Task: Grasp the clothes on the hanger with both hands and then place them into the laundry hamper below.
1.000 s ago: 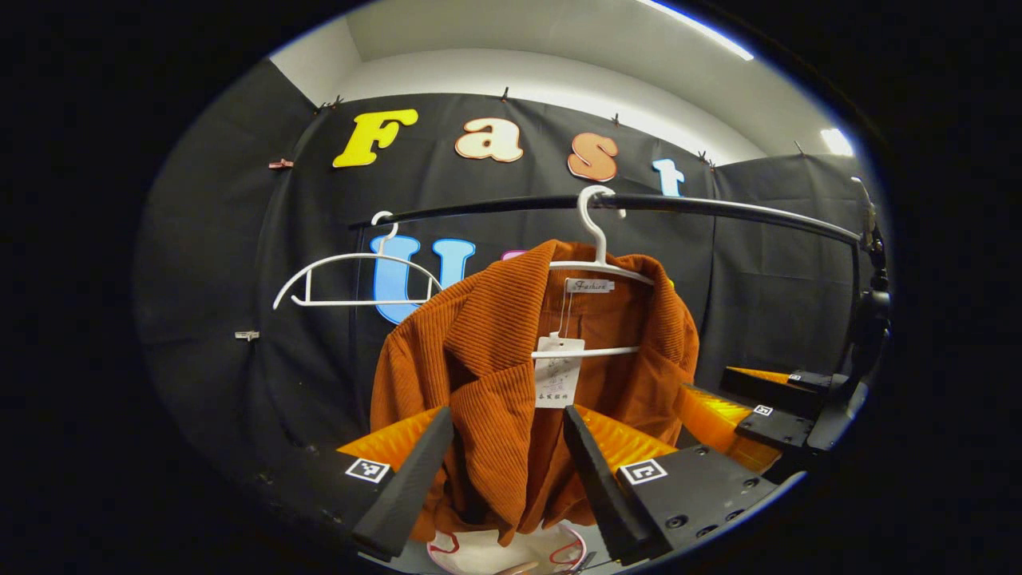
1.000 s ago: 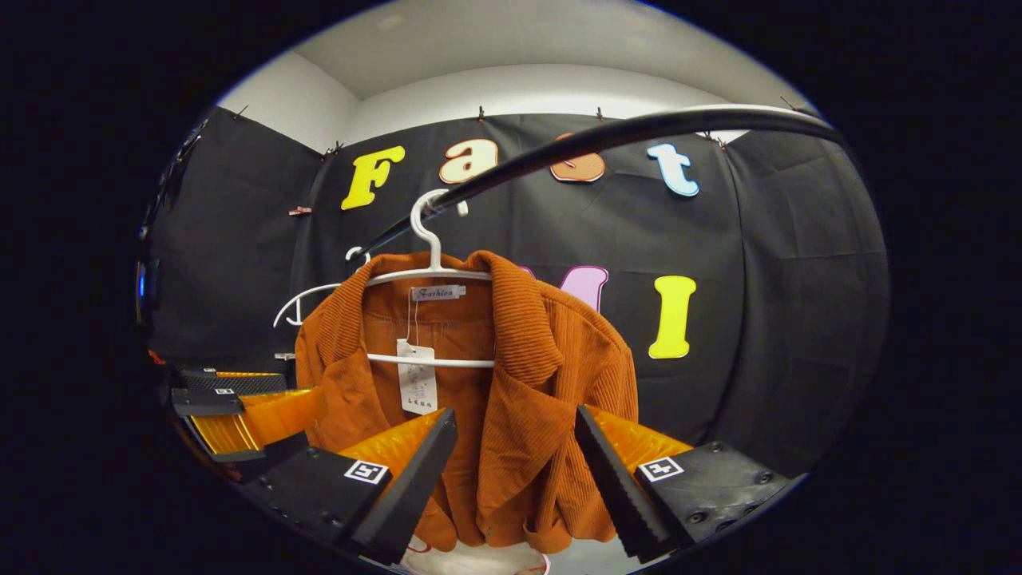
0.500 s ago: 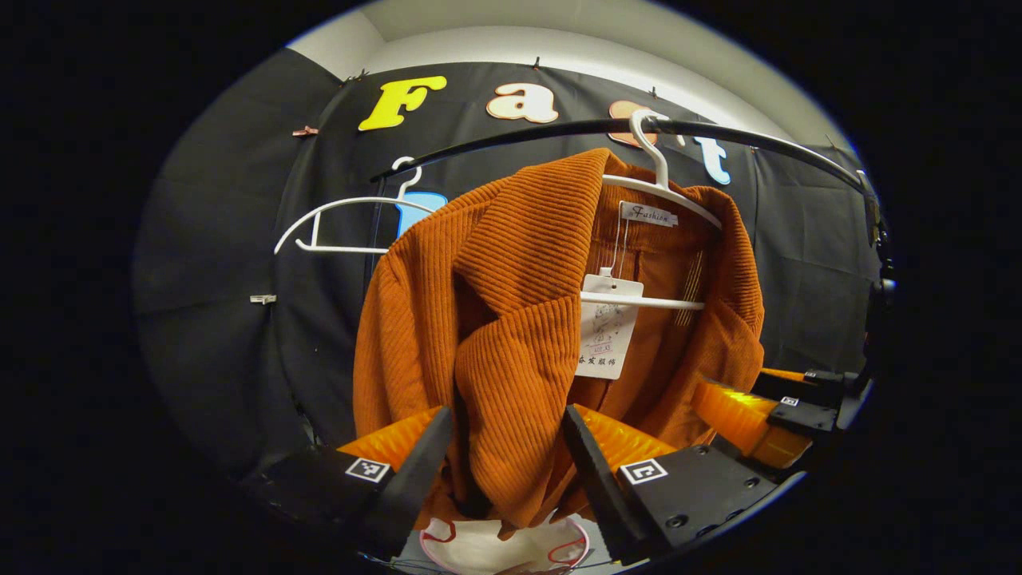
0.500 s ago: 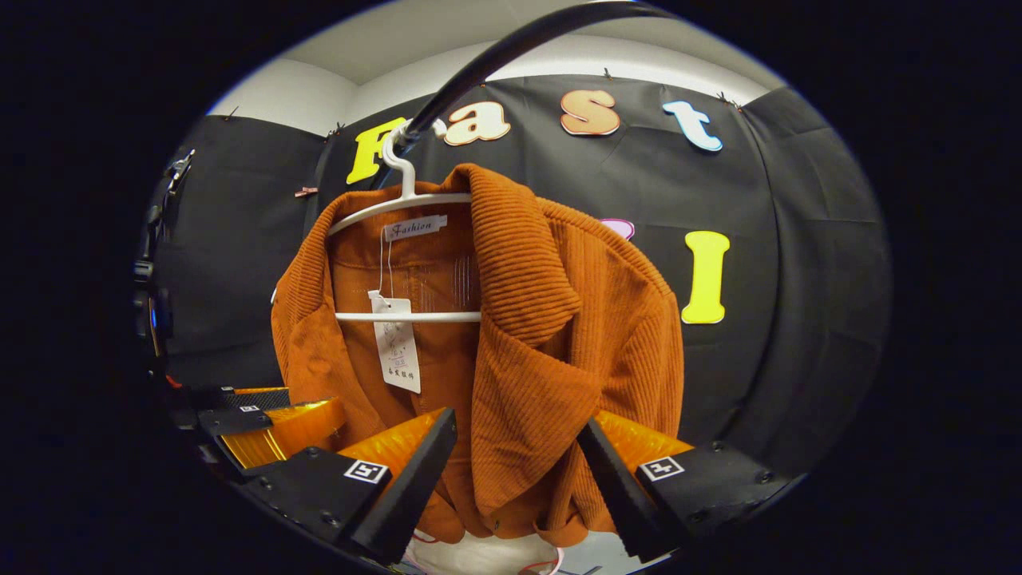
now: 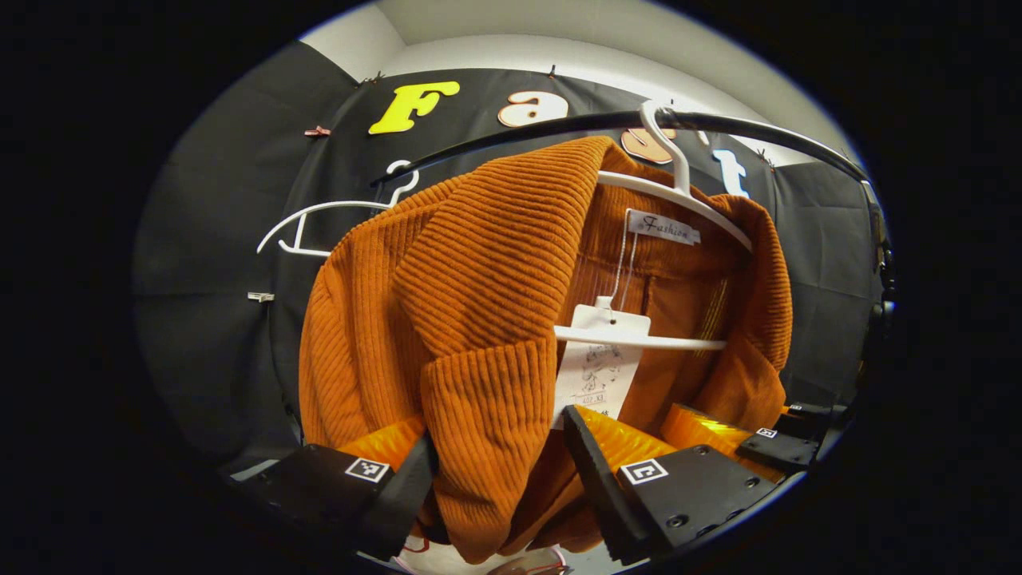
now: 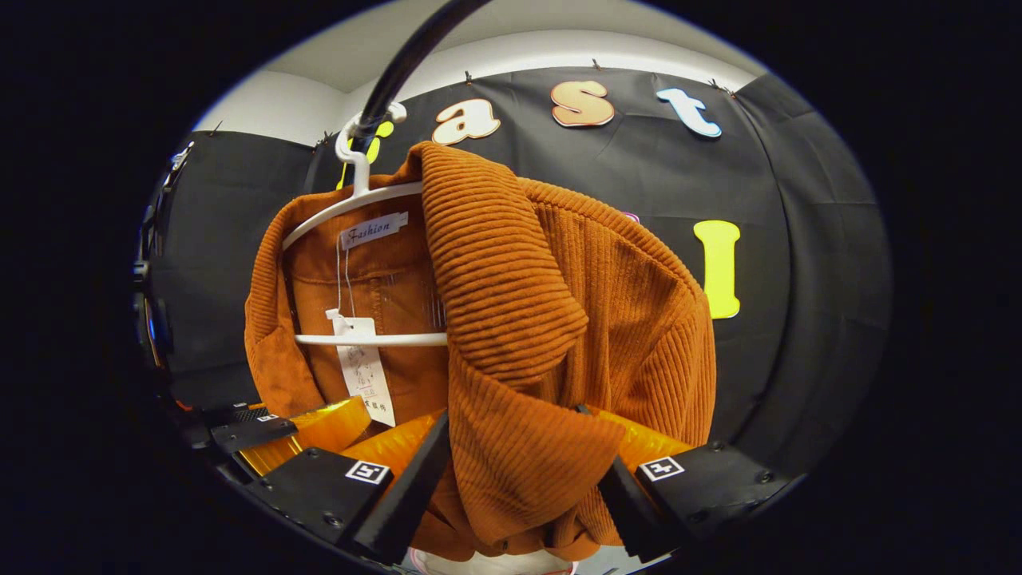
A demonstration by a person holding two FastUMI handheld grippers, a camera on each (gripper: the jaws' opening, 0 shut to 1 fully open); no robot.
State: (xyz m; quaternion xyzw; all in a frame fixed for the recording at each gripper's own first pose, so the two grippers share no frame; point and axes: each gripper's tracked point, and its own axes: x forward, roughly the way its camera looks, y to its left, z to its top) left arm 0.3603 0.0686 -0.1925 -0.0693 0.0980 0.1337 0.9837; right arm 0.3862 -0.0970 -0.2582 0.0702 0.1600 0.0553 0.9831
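Two grippers flank an orange corduroy jacket (image 5: 479, 303) hanging on a white hanger (image 5: 679, 192) from the black rail (image 5: 758, 128). The left gripper (image 5: 495, 471) holds its fingers wide around the left lapel, and the right gripper (image 6: 519, 479) likewise straddles the right lapel, neither pinching. The ribbed cloth looks soft, thick and grippy, so the folded lapels seem good holds.

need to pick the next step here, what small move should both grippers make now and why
Probably close both grippers. The orange jacket hangs on the white hanger, one front flap lying between the open fingers of the left gripper, the other between those of the right gripper. Neither pair seems to press the cloth, so grasp before lifting.
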